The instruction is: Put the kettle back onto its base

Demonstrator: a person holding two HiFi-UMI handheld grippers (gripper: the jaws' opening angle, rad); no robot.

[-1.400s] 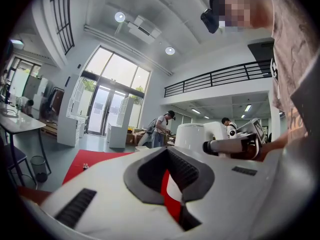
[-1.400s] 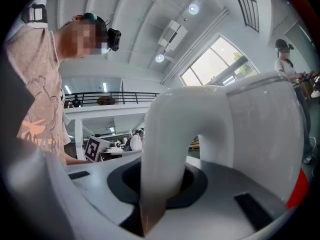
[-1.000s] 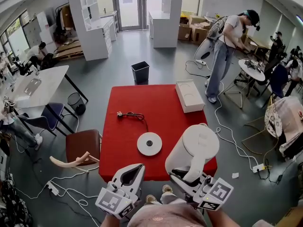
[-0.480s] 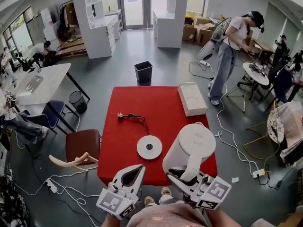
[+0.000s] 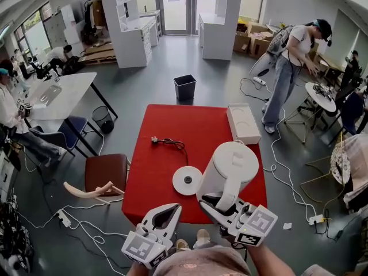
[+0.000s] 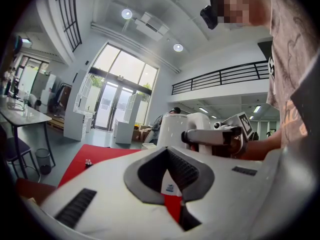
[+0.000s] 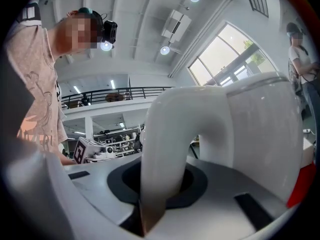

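The white kettle [image 5: 231,167] hangs over the right front part of the red table [image 5: 167,122]. My right gripper [image 5: 221,207] is shut on its handle [image 7: 162,149]; in the right gripper view the kettle's body [image 7: 255,129] fills the right side. The round white base [image 5: 187,180] lies flat on the cloth just left of the kettle, its near edge almost under it. My left gripper [image 5: 167,213] is low at the table's front edge, shut with nothing in it. In the left gripper view the left gripper [image 6: 167,156] looks toward the kettle [image 6: 175,129] and the right gripper [image 6: 215,136].
The base's black cord and plug [image 5: 168,142] trail across the cloth behind it. A white box [image 5: 244,123] sits at the table's far right corner. A brown chair [image 5: 106,173] stands to the left, a black bin [image 5: 185,88] beyond, and a person [image 5: 290,68] at the right.
My right gripper has carried the kettle to the left, closer to the base. The left gripper has barely moved. The head view has shifted a little.
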